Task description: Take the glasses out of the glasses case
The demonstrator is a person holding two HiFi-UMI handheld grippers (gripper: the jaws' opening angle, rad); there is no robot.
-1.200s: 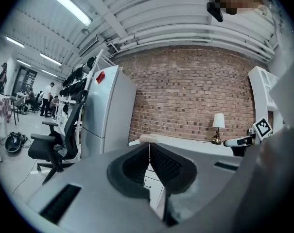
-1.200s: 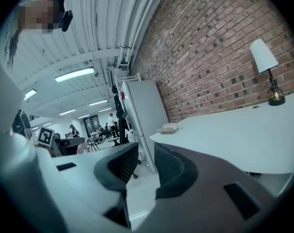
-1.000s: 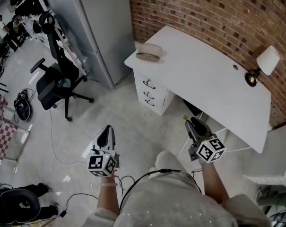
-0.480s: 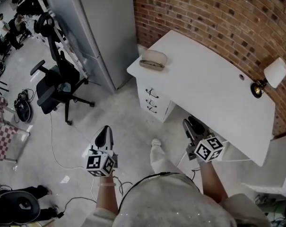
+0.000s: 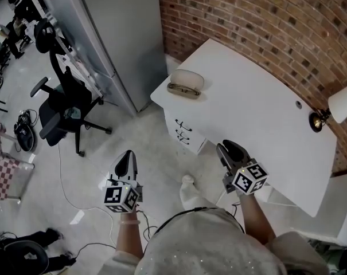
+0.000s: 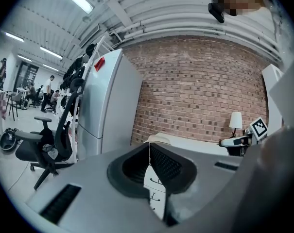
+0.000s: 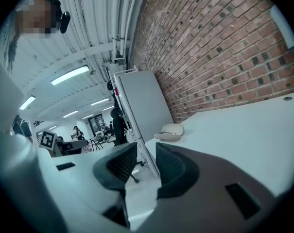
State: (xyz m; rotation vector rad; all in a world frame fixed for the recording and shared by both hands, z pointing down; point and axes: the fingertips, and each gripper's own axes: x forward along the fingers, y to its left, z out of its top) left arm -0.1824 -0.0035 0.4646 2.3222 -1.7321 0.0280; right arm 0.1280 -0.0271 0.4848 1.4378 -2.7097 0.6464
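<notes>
Both tools are down low near me. The left gripper (image 5: 127, 160) is over the floor with its jaws pressed together, nothing in them. The right gripper (image 5: 230, 152) has its jaws a bit apart and empty, right by the near edge of the white desk (image 5: 259, 113). The beige glasses case (image 5: 184, 85) looks closed and sits on the desk's far corner, well apart from both, near the brick wall (image 5: 265, 22).

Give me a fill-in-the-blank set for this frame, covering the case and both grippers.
1. The glasses case lies on the white ___.
2. On the left gripper, the fingers are pressed ___.
3. On the right gripper, the fingers stand ___, holding nothing.
4. The wall behind the lamp is made of ___.
Missing words: desk; together; apart; brick.
</notes>
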